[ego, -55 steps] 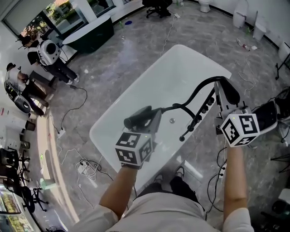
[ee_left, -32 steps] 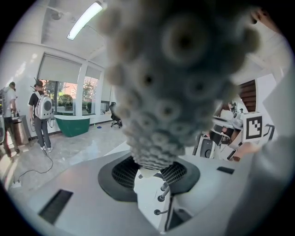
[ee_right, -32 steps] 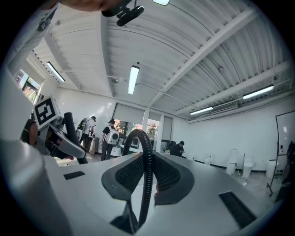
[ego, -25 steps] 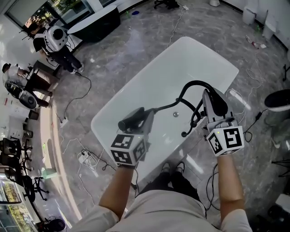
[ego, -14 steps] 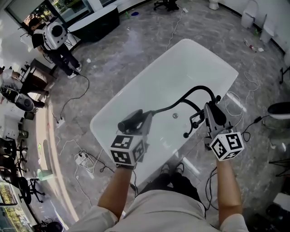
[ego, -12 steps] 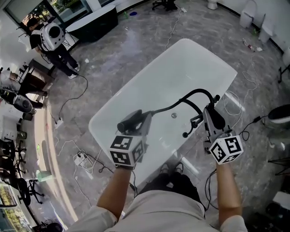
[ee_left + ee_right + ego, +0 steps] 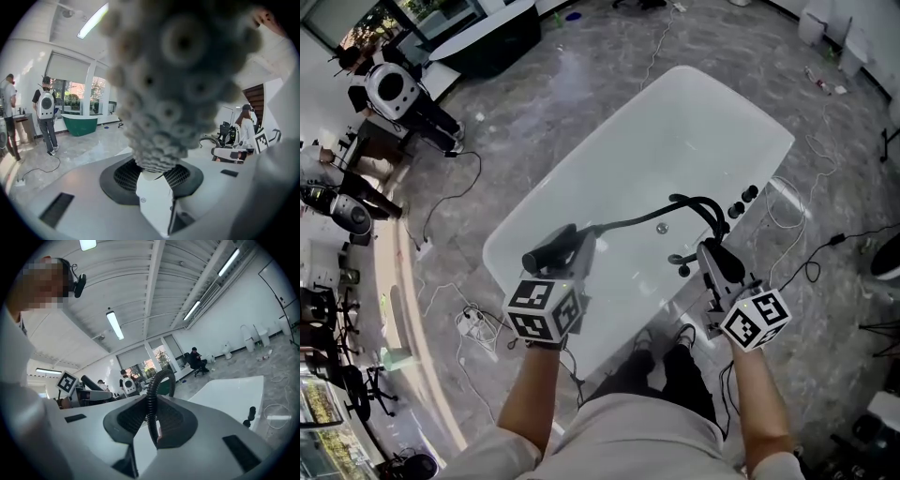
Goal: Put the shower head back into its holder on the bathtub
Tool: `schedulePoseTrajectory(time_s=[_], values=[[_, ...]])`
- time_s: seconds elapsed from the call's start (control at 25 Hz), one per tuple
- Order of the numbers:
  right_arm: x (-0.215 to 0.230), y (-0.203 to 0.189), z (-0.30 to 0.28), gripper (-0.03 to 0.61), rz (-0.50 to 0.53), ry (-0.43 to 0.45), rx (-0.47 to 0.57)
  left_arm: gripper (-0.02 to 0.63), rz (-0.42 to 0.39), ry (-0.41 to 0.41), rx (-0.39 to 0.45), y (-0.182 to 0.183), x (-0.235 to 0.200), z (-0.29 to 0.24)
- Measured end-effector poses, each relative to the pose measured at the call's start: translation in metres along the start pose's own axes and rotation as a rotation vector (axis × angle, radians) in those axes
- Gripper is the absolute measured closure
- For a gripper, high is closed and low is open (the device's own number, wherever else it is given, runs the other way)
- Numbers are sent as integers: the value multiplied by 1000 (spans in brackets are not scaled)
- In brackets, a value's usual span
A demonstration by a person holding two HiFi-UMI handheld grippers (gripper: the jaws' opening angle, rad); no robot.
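Note:
My left gripper [image 7: 565, 255] is shut on the black shower head [image 7: 546, 255], which it holds over the near left part of the white bathtub [image 7: 675, 131]. In the left gripper view the shower head's grey nubbed face [image 7: 173, 79] fills the picture, clamped at my left gripper [image 7: 152, 177]. A black ribbed hose [image 7: 628, 222] runs from the head in an arc to my right gripper [image 7: 715, 265], which is shut on the hose [image 7: 151, 404] at the tub's near right rim. Black tap fittings [image 7: 741, 199] stand on that rim; which one is the holder I cannot tell.
Cables [image 7: 473, 323] lie on the grey marble floor beside the tub. A dark green tub [image 7: 487, 42] and a white-headed machine [image 7: 389, 89] stand at the far left. People [image 7: 46, 117] stand in the background. My feet [image 7: 661, 345] are by the tub's near edge.
My right gripper has sunk and rolled with the hose, coming nearer the tub's near rim. The left gripper with the shower head has shifted a little to the left.

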State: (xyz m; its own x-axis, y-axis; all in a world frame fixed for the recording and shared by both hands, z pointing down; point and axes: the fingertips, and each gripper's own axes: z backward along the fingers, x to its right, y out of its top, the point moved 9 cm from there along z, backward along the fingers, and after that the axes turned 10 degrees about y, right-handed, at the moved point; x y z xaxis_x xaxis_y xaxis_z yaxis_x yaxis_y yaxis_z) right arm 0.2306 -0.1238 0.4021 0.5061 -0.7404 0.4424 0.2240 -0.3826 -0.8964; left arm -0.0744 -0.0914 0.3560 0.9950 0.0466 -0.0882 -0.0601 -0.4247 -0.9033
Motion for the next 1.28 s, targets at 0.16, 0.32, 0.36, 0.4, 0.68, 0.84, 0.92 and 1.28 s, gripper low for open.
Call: schedulePoseTrajectory(time_s=[0.16,0.32,0.36,0.4,0.68,0.84,0.92,1.28], values=[[9,0,21,510,128,-140,-138,482,-7,6,8,0,7,2],[4,6,34,510,256,-227,-248,482,-6,-21,-5,-7,17,-1],[3,7,36,510,260,-230,-259,482,-6,-27,-8,-9,20,-2],[2,7,38,509,248,-227,-266,482,-8,-32,-11,-10,22,-3],[19,-22,47,509,240,-300,-345,482,-23,-54,-14,-16,31,-9],[16,-21,40,511,367,-361,-361,482,-29,-61,-27,-21,33,-11],[17,-25,33,510,401,-353,-376,482,-31,-67,-31,-25,33,-13],[51,-70,16,510,343,-333,-320,482,-57,-101,-46,-32,40,-18]])
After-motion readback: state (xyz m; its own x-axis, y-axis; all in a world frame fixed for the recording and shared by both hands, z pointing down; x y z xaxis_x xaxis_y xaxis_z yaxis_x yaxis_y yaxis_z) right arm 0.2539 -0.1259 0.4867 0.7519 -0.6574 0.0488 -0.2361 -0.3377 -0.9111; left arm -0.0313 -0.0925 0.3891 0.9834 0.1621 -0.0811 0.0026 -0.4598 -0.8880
